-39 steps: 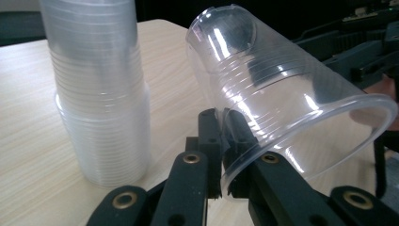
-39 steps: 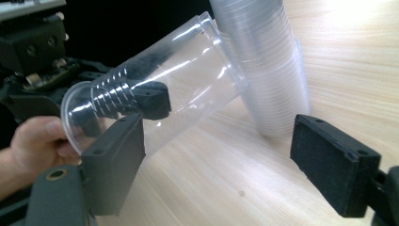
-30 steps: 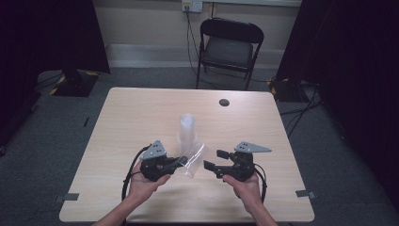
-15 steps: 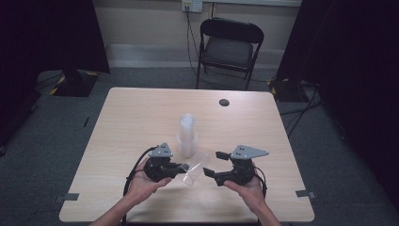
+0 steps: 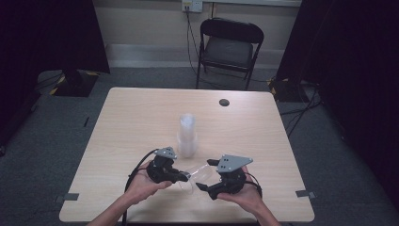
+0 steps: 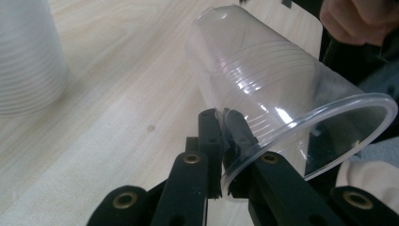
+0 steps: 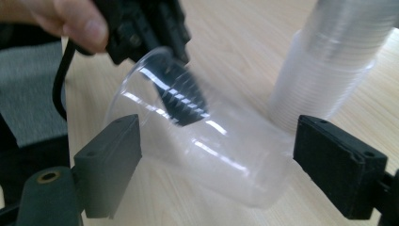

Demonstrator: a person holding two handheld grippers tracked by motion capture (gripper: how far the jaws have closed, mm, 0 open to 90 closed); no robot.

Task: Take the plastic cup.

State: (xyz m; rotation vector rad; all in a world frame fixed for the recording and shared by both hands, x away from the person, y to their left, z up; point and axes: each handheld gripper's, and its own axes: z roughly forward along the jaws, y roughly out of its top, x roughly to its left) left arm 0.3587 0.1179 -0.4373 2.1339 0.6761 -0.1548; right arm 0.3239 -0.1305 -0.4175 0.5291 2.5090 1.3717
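Clear ribbed plastic cup (image 6: 277, 89), thin-walled and tapered, lies tilted above the pale woodgrain tabletop (image 5: 131, 122): the left tongs (image 6: 221, 127) pinch its rim, base pointing toward 11 o'clock in the left gripper view. Right tongs (image 7: 216, 160) have just been opening, wide around the cup, pads clear. Farther off at 12 o'clock in the high view: upright stack of cups (image 5: 187, 134).
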